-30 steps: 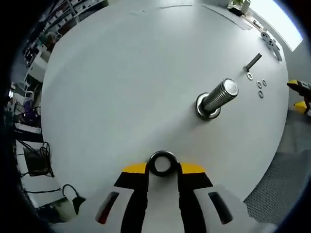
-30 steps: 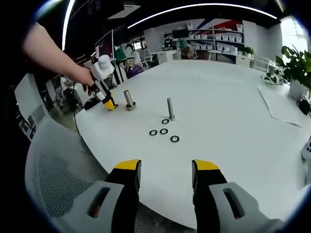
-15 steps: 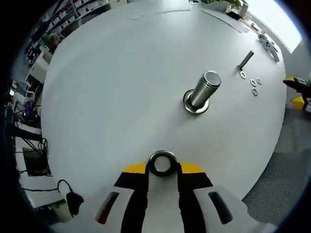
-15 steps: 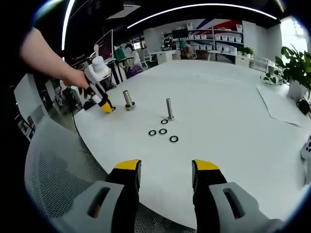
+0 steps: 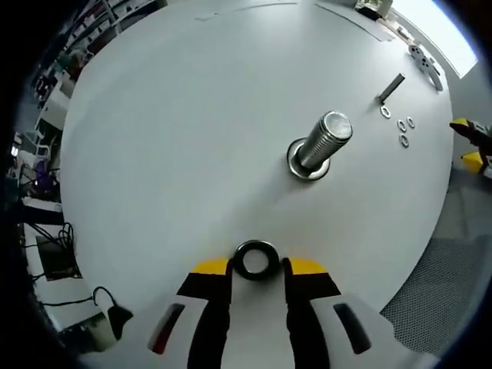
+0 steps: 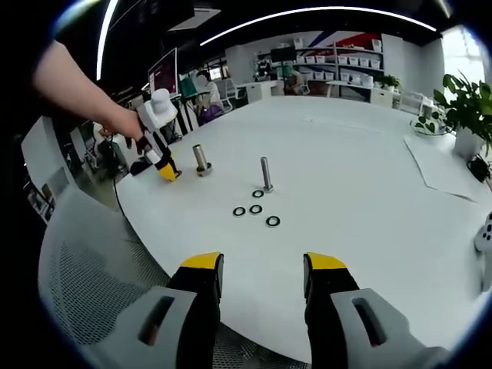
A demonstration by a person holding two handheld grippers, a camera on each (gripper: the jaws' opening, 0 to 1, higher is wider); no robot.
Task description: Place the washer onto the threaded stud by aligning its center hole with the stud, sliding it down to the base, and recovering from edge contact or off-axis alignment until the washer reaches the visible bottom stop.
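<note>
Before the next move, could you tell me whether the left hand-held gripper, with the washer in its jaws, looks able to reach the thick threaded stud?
Probably yes. The left hand-held gripper holds the washer, and only bare table lies between it and the upright threaded stud. The washer still needs raising above the stud's top.

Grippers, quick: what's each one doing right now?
Left gripper: shut on the washer, short of the threaded stud.
Right gripper: open, holding nothing, above the table edge.
</note>
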